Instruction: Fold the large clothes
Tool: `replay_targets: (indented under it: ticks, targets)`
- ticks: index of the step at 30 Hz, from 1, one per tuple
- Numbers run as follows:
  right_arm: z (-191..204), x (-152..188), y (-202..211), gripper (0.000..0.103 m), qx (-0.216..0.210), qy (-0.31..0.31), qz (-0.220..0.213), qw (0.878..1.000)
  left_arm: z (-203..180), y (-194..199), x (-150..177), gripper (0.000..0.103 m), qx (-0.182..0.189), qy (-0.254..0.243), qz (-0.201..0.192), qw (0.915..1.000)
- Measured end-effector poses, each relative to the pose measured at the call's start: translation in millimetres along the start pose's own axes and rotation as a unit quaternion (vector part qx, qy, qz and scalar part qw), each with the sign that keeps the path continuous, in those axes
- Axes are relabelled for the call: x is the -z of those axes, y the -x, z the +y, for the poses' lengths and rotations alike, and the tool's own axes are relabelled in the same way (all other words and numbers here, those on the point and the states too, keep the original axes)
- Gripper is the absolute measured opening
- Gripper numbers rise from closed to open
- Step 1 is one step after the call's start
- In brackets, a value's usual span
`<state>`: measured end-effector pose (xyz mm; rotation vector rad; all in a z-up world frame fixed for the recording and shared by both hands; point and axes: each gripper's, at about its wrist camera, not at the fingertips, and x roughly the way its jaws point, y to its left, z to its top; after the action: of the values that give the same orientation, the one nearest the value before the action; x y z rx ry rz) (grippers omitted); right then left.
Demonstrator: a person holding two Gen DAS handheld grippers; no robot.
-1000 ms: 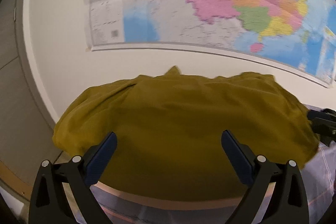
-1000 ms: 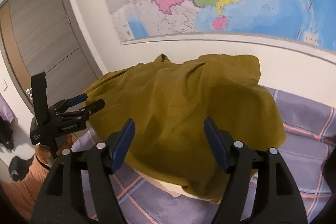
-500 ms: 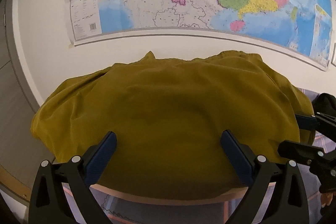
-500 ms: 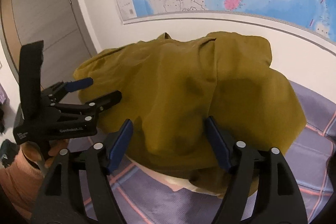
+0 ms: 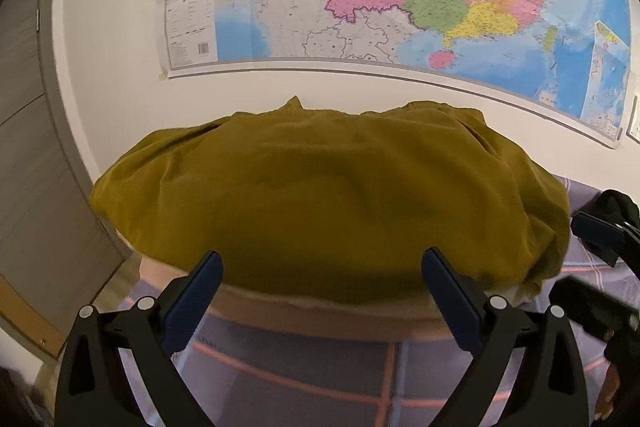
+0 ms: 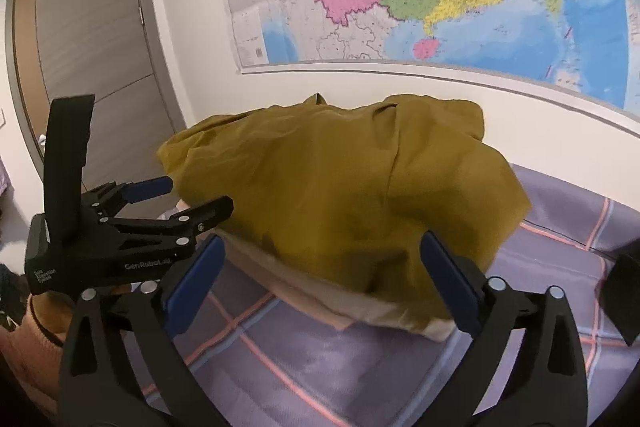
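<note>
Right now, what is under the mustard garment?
Under the mustard garment, a pale beige layer pokes out along its near edge, lying on the purple checked sheet. The garment covers the rest, so how far the beige layer extends cannot be seen.

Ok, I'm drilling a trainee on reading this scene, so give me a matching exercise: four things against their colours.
Things:
1. garment
2. bedsheet
3. gripper pads
4. door

Colours:
A. grey
B. purple with pink lines
C. mustard yellow
D. blue

Pairs: 1-C, 2-B, 3-D, 4-A
</note>
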<state>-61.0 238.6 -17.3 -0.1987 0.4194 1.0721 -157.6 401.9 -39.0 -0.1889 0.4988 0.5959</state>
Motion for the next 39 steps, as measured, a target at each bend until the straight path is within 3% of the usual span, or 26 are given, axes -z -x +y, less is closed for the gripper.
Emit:
replay_targets:
  ticks: [5,9,20,39]
  targets:
    - [9.4,21.5,12.2,0.097,-0.002,-0.002,0.01,1.0,-3.5,17.2,13.9,0.096,0.001,0.025,0.01,0.9996]
    - [14.1,33.8,19.2,0.097,-0.003,-0.002,0.014,1.0,-6.8,27.5,24.1,0.096,-0.017,0.023,0.013,0.9995]
    - [24.3,57.9,33.9,0.097,-0.002,-0.002,0.025,1.0,-12.8,47.7,46.0,0.096,-0.024,0.034,0.023,0.9989]
    - [23.6,66.8,55.8,0.097,0.002,-0.01,0.015,1.0,-20.7,69.9,58.5,0.096,-0.037,0.026,0.019,0.9988]
